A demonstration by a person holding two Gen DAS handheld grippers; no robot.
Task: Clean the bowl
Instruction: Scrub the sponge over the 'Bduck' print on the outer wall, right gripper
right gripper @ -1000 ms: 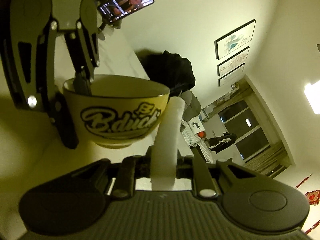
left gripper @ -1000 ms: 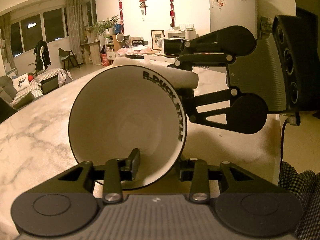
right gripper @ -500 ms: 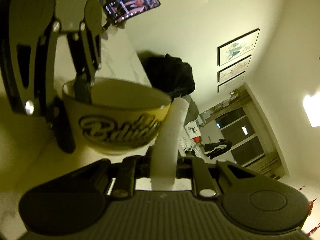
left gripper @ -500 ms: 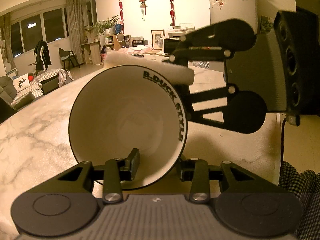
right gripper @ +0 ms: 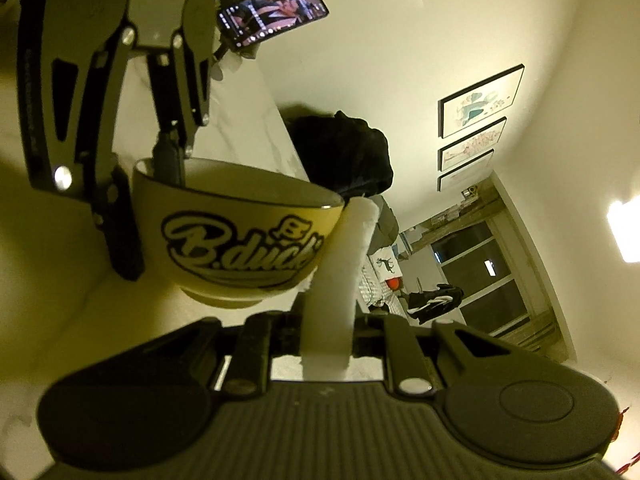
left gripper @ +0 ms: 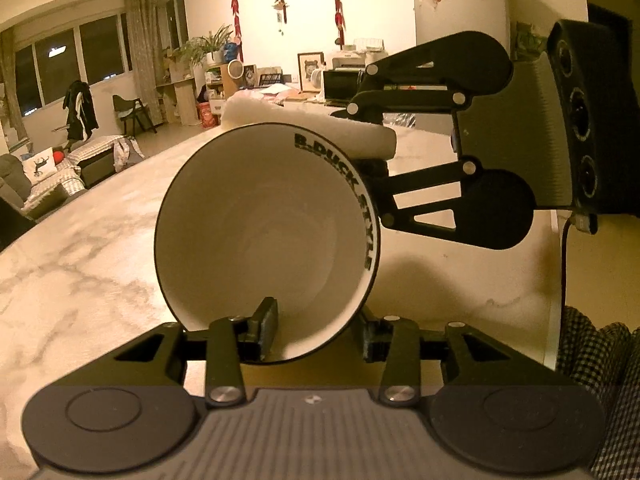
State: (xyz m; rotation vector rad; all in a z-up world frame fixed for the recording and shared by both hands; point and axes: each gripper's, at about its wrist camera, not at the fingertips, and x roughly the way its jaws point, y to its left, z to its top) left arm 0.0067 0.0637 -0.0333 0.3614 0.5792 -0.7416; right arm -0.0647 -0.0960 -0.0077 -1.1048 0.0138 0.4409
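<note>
Left gripper (left gripper: 316, 336) clamps the bowl (left gripper: 268, 236) by its lower rim, one finger (left gripper: 264, 330) inside against the white wall, the other outside; the bowl is tipped on its side, mouth facing the left wrist camera, raised over the marble worktop (left gripper: 80, 248) near its right edge. Right gripper (right gripper: 326, 344) is closed on a white cloth (right gripper: 340, 280), a folded strip standing out past its fingers. In the right wrist view the cloth lies against the bowl's rim beside the yellow outer wall with its black lettering; in the left wrist view it crosses the top of the rim. A phone (right gripper: 272, 14) on a stand sits at the worktop's far end. Checked fabric (left gripper: 592, 364) shows beyond the worktop's right edge
</note>
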